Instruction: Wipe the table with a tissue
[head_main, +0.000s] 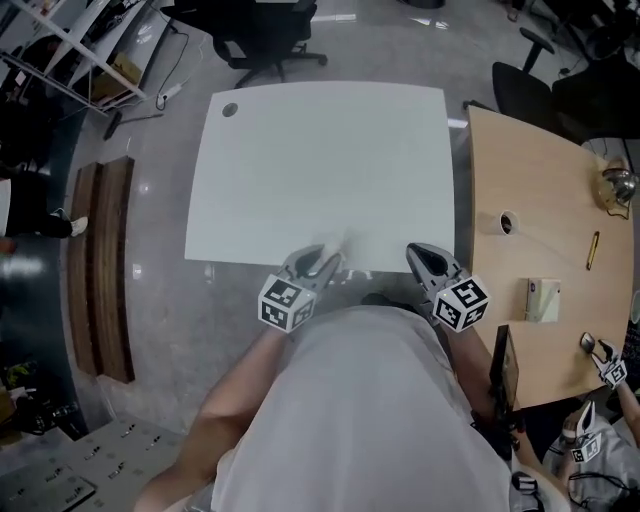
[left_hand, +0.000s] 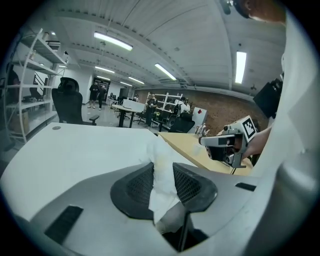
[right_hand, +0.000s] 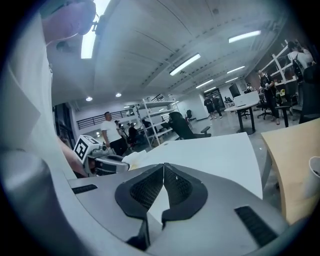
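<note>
Overhead head view: a person in a white shirt (head_main: 350, 420) stands at the near edge of a white table (head_main: 320, 150), w/ a handheld gripper in each hand. The left gripper (head_main: 322, 263) points at the table's near edge; its jaws are clamped on a crumpled white tissue (left_hand: 161, 172), which fills the gap btwn the pads and sticks out past the tips. From above, the tissue is a pale blur over the table's near edge; contact w/ the surface can't be made out. The right gripper (head_main: 424, 257) sits just to the right, apart from the left one, also at the near edge. Its jaws are pressed together at the tips w/ nothing btwn them. A light wooden desk (head_main: 545, 300) adjoins the table on the right; a black office chair (head_main: 265, 35) stands beyond the far edge
</note>
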